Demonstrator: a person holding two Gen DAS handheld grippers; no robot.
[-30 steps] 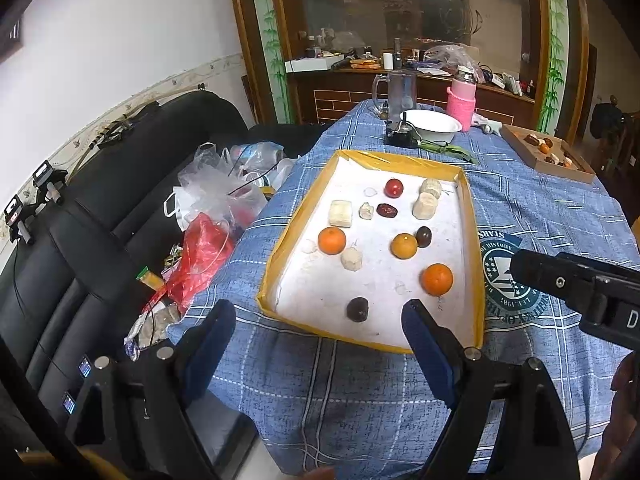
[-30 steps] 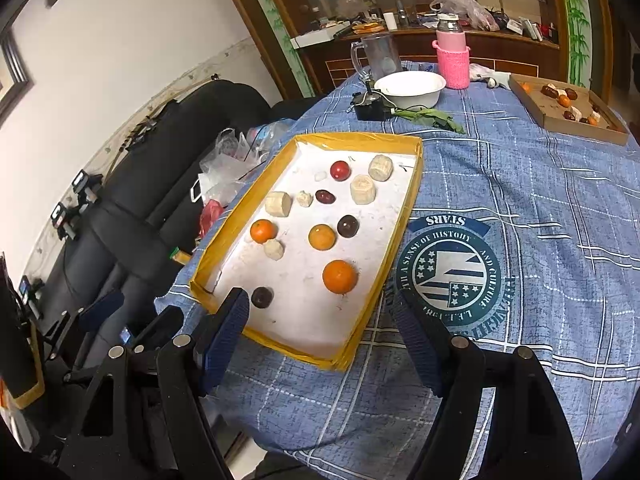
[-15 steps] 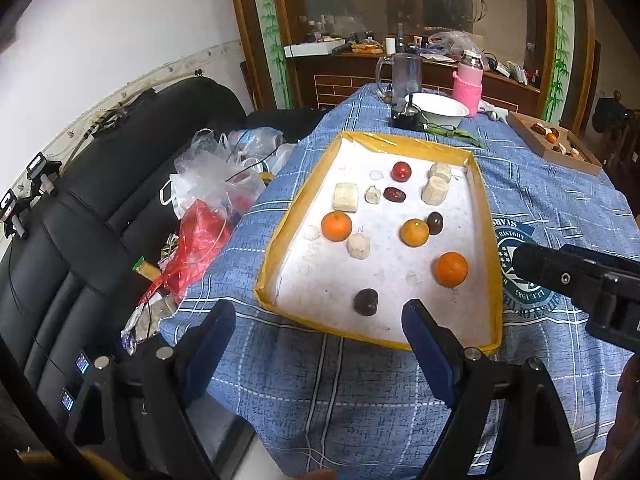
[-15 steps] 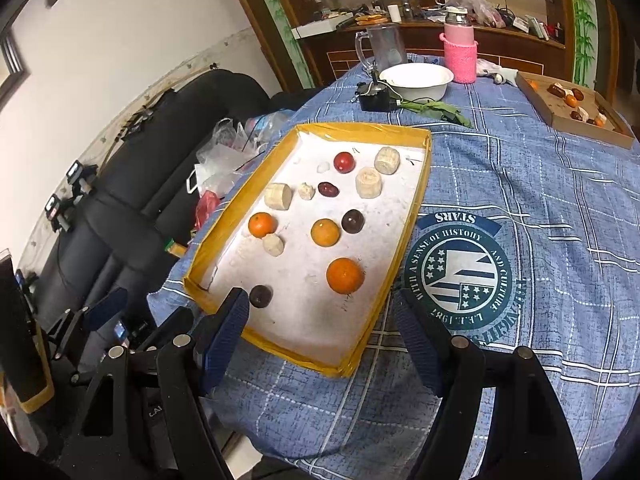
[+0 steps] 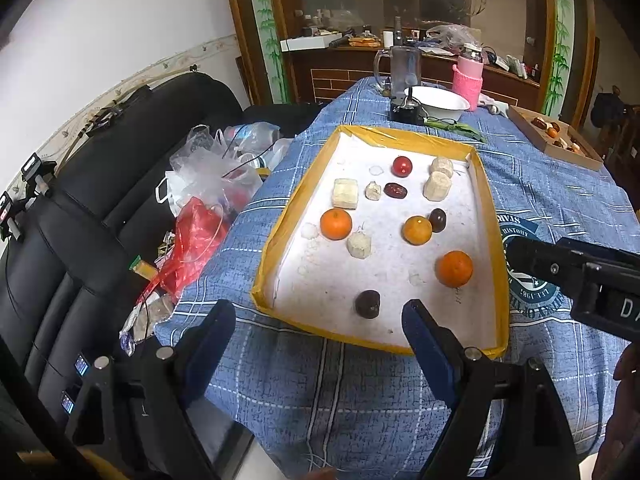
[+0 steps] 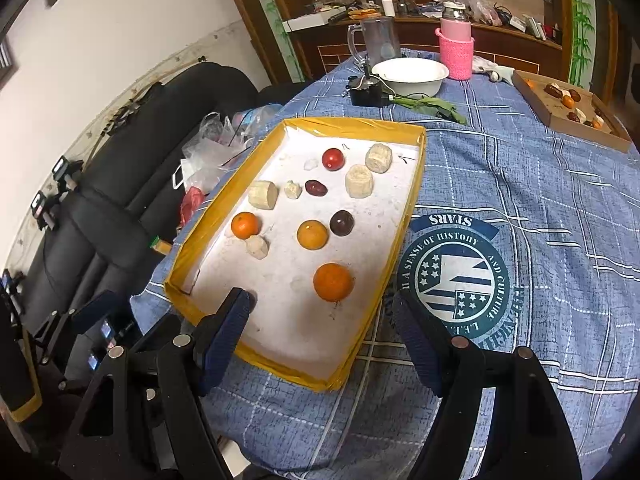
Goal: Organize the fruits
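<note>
Both claws, left (image 5: 316, 322) and right (image 6: 320, 312), spread wide, empty, near tray's (image 6: 400, 236) front edge. Nearest orange (image 6: 333, 281): probably light, firm, rollable; best gripped across its middle.

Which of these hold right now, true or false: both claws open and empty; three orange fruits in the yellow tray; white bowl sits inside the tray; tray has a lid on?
1. Left claw and right claw are open, holding nothing. True.
2. The yellow-rimmed white tray holds three round orange fruits. True.
3. The white bowl sits inside the tray. False: it stands beyond it, on the blue checked tablecloth.
4. The tray is lidded. False: it is uncovered.
</note>
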